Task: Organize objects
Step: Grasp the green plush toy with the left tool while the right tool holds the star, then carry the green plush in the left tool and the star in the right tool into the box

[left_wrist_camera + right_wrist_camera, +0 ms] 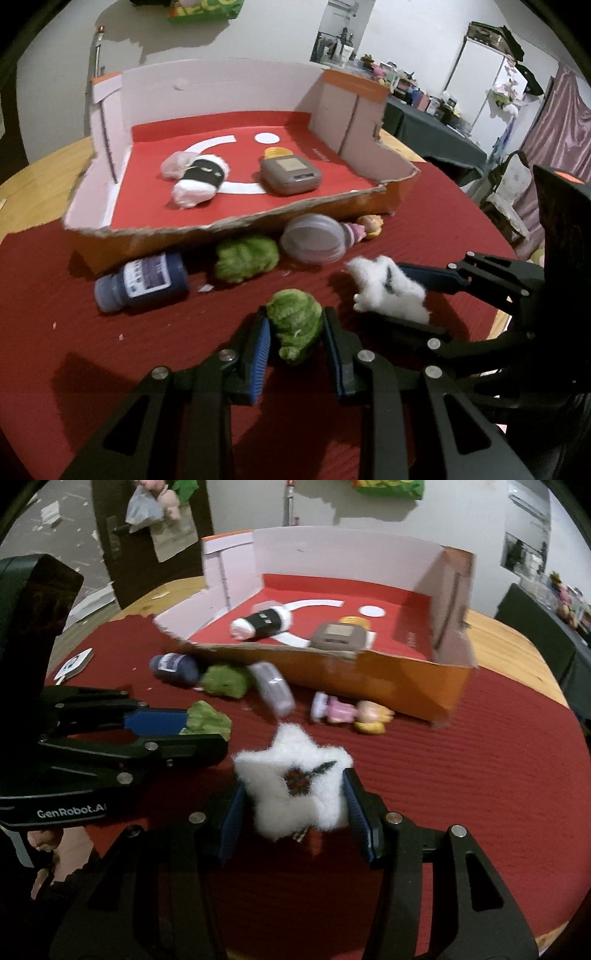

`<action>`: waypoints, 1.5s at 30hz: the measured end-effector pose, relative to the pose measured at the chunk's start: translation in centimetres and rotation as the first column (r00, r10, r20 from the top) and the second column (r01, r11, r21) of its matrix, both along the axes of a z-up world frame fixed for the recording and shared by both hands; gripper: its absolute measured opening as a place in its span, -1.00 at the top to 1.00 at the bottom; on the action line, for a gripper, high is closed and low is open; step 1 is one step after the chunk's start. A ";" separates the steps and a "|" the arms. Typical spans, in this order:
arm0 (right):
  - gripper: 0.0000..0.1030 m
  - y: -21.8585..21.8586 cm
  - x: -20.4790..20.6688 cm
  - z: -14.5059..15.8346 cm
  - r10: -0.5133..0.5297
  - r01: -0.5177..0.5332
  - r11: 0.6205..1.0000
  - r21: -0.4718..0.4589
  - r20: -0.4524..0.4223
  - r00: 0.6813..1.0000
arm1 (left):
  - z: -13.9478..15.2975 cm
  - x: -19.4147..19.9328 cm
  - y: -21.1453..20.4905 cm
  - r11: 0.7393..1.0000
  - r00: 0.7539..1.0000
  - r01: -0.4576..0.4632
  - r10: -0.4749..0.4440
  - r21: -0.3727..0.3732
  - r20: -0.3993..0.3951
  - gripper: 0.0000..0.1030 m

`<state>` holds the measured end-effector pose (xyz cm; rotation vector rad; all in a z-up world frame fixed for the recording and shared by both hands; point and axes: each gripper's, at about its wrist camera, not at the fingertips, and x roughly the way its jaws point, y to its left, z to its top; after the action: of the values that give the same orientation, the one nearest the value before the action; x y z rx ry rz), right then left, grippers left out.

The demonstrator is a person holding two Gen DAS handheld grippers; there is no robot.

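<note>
My left gripper [295, 326] is shut on a green knitted toy [293, 326], held just above the red mat. My right gripper [293, 794] is shut on a fluffy white star [293, 788], its blue pads pressing both sides. Each wrist view shows the other gripper beside it: the right gripper [391, 299] with the white star [388, 291], and the left gripper [207, 725] with the green toy [207, 720]. Ahead stands a torn orange cardboard box [236, 227] with a red floor, holding a black-and-white sock roll [199, 177] and a grey device [290, 173].
Against the box's front wall lie a dark blue bottle [142, 282], a second green toy [245, 258], a clear round case [314, 238] and a small doll [365, 227]. The red mat [74, 332] covers a round wooden table [517, 642]. A paper tag [75, 662] lies at the left.
</note>
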<state>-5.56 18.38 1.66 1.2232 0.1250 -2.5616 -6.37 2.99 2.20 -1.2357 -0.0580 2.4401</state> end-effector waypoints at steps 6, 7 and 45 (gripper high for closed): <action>0.06 -1.1 -0.1 0.1 0.018 -0.018 1.000 -0.012 0.003 1.000 | 0.0 0.3 -1.0 1.000 1.000 -0.013 0.013 -0.008 -0.011 0.44; 0.06 -1.2 -0.2 0.2 0.018 -0.018 1.000 -0.013 0.003 1.000 | 0.0 0.4 -1.1 1.000 1.000 -0.015 0.015 -0.006 -0.011 0.45; 0.06 -0.2 -3.7 6.7 0.108 -0.110 0.986 -0.125 -0.022 0.994 | 6.6 -4.1 -2.1 1.000 0.995 -0.026 0.027 0.008 -0.096 0.45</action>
<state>-9.31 18.21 8.35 1.1194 0.0320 -2.4454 -10.44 0.92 8.79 -1.1199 -0.0558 2.5165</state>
